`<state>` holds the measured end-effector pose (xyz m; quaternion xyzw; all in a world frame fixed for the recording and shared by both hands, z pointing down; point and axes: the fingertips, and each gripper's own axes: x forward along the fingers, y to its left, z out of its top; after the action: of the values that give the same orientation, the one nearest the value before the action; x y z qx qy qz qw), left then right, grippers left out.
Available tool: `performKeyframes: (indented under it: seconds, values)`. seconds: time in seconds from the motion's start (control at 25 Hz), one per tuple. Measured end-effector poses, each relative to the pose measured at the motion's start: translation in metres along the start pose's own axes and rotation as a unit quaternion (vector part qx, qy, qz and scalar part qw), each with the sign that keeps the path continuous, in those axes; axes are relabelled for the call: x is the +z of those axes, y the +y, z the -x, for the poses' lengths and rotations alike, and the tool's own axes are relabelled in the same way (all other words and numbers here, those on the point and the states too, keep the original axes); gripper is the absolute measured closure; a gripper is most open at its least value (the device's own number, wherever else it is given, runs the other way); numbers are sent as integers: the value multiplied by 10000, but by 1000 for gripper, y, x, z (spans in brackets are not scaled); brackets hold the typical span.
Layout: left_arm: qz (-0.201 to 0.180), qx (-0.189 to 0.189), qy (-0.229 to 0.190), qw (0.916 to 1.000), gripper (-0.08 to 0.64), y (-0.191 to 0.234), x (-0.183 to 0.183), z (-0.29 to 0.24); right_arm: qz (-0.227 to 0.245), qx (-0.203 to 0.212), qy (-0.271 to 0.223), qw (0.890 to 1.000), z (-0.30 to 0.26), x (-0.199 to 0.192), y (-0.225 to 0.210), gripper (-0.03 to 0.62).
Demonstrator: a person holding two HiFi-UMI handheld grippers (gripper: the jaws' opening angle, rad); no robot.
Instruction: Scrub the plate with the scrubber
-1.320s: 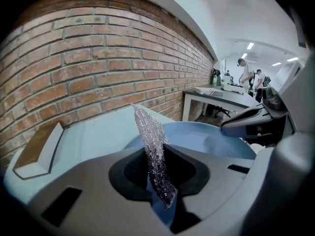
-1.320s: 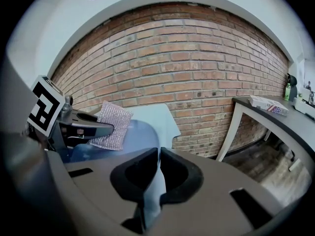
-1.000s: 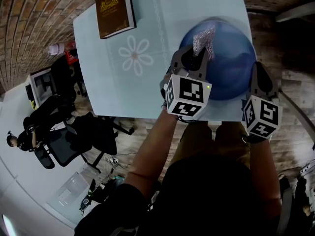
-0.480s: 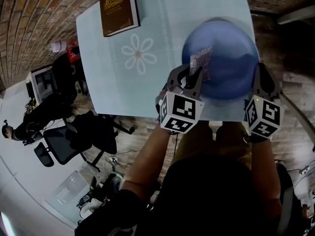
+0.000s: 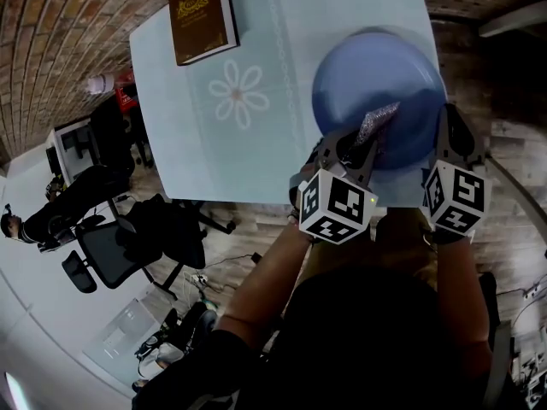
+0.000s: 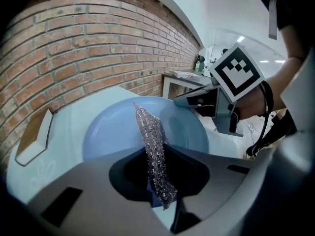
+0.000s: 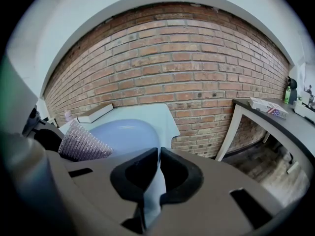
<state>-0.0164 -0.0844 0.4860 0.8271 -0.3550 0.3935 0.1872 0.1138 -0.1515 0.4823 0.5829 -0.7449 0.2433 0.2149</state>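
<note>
A blue plate point(image 5: 376, 84) lies on the pale blue table point(image 5: 256, 152) near its front right corner. My left gripper point(image 5: 363, 143) is shut on a silvery mesh scrubber point(image 5: 376, 125), which rests on the plate's near part. In the left gripper view the scrubber point(image 6: 153, 151) runs as a thin strip between the jaws out over the plate point(image 6: 113, 132). My right gripper point(image 5: 446, 135) is shut on the plate's right rim. In the right gripper view the rim point(image 7: 156, 181) sits pinched between the jaws, with the scrubber point(image 7: 81, 144) at the left.
A brown book point(image 5: 201, 11) lies at the table's far left. A flower pattern point(image 5: 238, 94) marks the tablecloth. Office chairs point(image 5: 111, 246) and a person point(image 5: 34, 225) are on the floor to the left. A brick wall point(image 7: 172, 68) stands behind the table.
My left gripper has drawn the scrubber from the plate's far middle back and right, to the near part of the plate. The right gripper has stayed on the rim.
</note>
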Motion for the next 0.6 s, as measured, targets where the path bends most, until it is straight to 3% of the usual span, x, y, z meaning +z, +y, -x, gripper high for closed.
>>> performKeyframes:
  seconds: [0.36,0.6]
  values:
    - [-163,-103,-65,9998,485,-17,23,-19,-4,41,-13,10000,0,2,-1,548]
    - [58,-185,-161,9997,483,-12,33,-39,46,74,-10,10000,-1,2,-2,548]
